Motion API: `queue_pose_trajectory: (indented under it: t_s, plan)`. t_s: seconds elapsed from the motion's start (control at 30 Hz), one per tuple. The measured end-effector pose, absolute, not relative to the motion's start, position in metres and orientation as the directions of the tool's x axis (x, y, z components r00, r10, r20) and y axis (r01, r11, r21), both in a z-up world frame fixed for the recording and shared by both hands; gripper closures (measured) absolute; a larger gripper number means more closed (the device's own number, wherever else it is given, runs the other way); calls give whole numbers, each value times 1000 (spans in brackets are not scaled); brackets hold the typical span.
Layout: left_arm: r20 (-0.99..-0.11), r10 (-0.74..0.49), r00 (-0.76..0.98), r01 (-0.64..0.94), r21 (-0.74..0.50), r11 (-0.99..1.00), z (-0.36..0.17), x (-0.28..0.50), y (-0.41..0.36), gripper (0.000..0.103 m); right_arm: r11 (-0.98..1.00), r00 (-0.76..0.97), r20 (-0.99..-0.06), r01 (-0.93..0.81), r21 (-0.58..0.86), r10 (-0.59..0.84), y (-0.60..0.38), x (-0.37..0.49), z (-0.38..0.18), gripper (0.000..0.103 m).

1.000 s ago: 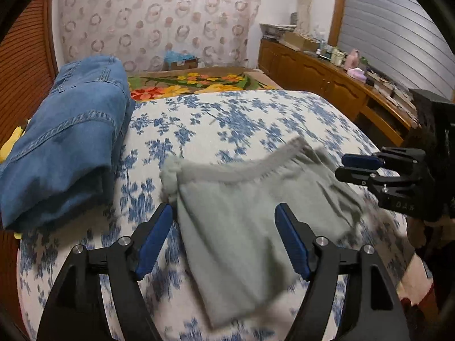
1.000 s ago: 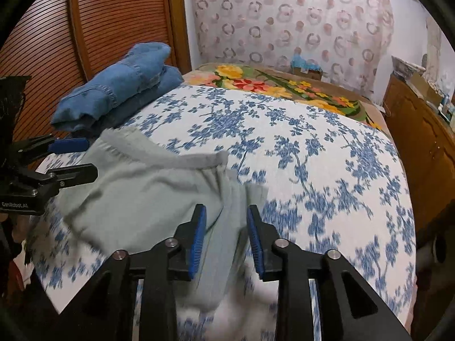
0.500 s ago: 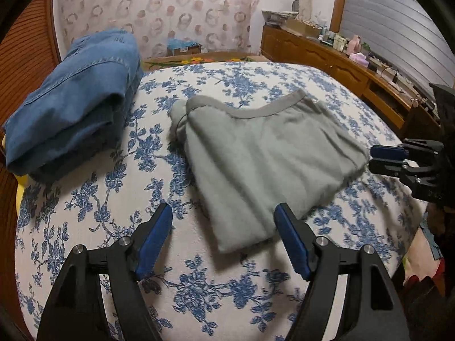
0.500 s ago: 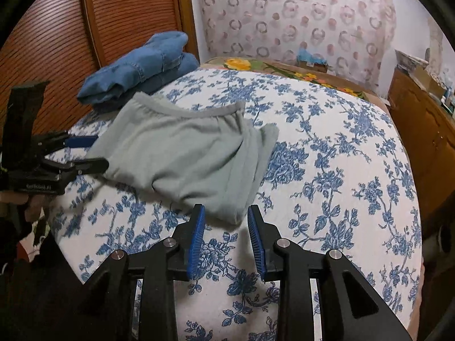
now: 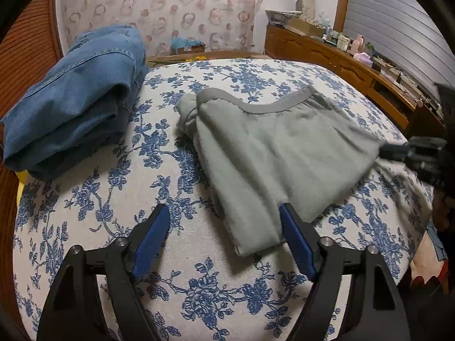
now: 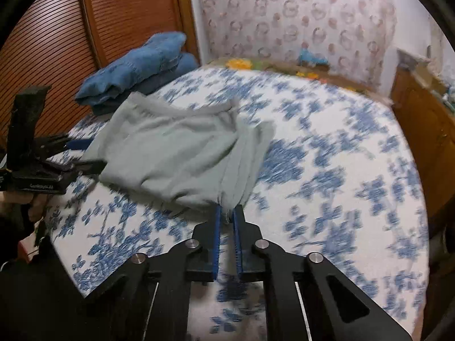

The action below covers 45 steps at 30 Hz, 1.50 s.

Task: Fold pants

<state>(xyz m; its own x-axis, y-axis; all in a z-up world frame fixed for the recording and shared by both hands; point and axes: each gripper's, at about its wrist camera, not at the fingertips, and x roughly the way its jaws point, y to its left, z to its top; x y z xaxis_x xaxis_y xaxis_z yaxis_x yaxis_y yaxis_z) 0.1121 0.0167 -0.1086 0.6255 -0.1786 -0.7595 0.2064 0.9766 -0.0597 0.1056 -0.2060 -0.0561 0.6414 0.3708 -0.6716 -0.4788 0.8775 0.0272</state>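
The grey pants [image 5: 278, 153] lie folded on the blue-flowered bed cover [image 5: 182, 284], waistband toward the far side. My left gripper [image 5: 224, 221] is open, just above the cover, with the near left corner of the pants between its fingers. In the right wrist view my right gripper [image 6: 227, 213] is shut on the near right corner of the grey pants [image 6: 176, 153], and the cloth bunches up from it. The left gripper also shows in that view [image 6: 82, 156] at the pants' left edge. The right gripper shows blurred in the left wrist view [image 5: 398, 150].
Folded blue jeans [image 5: 76, 96] lie at the bed's far left, next to a brown slatted door [image 6: 57, 28]. A wooden sideboard [image 5: 341, 59] with small items runs along the right. A patterned curtain [image 5: 159, 8] hangs behind the bed.
My right gripper has moved forward and shut on the near right corner of the grey pants. My left gripper has moved in so the pants' near left corner lies between its open fingers.
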Motion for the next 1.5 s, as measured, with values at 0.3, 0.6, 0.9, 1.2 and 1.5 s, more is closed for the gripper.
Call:
queue_pose_trajectory:
  t_s: [0.3,0.6,0.9,1.2,1.5]
  plan:
    - [-758,-184,626,202,-70,977,-109,113,18,22,891,644,-678,-453,35,354,-218,105,-64,98]
    - [-702,-256,665,204,-160,966,-90,88,31,31,890,641,-670,-452,67,376,-224,105,-55,92]
    - [-720,-301,625,221,-207,953,-100,89,30,69,887,625,-673,-450,102,394,-214,115,-59,81]
    - [-725,-310,614,220,-220,950,-105,94,25,72,891,603,-697,-440,116,388,-209,130,-65,79]
    - [-704,-321,633,230,-226,947,-95,94,22,90,876,600,-685,-468,119,413,-206,125,-65,94]
